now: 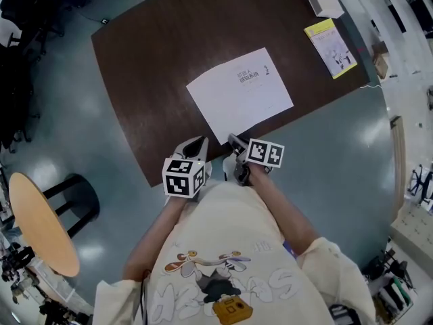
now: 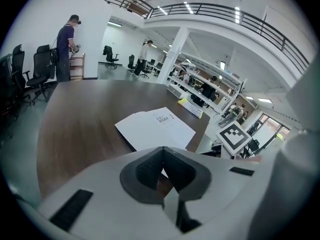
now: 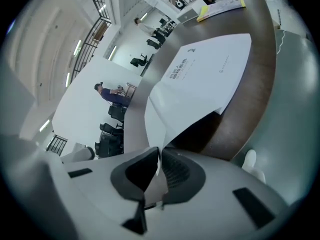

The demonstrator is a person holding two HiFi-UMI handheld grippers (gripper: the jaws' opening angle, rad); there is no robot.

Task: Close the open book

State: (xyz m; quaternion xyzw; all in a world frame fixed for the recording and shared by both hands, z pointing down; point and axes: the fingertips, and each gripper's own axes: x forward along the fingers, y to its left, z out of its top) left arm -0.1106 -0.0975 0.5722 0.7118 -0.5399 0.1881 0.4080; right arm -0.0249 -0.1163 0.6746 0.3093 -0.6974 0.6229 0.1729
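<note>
The white book point(image 1: 240, 93) is lying title-side up near the brown table's point(image 1: 149, 59) front edge, its near corner curling upward.

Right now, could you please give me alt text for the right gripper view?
The right gripper is shut on the near corner of a white book, curling its top leaf up off the dark wooden table. Title print shows on the leaf; a yellow booklet lies at the far end.
</note>
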